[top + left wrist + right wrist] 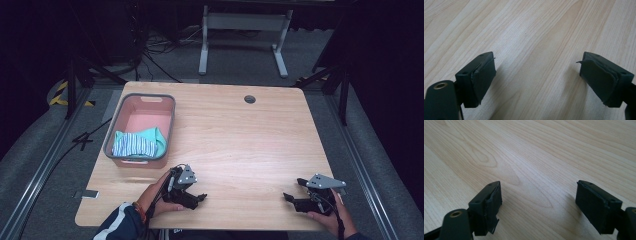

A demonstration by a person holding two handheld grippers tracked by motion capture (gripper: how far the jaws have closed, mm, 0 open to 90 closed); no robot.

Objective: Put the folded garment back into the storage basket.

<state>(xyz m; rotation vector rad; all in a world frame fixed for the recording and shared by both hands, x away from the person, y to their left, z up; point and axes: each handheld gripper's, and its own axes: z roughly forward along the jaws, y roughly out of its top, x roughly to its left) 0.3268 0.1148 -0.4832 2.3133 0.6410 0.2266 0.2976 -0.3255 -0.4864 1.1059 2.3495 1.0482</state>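
Nearest the high camera, the left gripper (192, 196) is held by the person's left hand (159, 196) at the near edge of the wooden table (240, 140), with a dark sleeve with white stripes (119, 225) seen at the bottom. A grey three-cornered plate is carried on top of it. In the left gripper view its jaws are seen standing wide apart over bare wood, with nothing between them, and the black pads (485, 75) are seen to be worn and peeling at their edges.

The right gripper (295, 200) is held by the right hand (332, 220) near the table's near right corner, well apart from the left one. In the right gripper view (537, 205) its jaws are likewise seen spread wide, with only wood grain between them.

Farther back, a pink basket with a grey rim (170, 117) is set at the table's left side. Inside it, at its near end, a blue-and-white striped cloth (132, 145) is lain against a teal cloth (154, 134). The basket is just beyond the left gripper, not touched by it.

A round grey cable hole (250, 99) is seen near the table's far edge. Beyond the table, a white stand (245, 35) and dark cables (160, 47) are seen on grey carpet.
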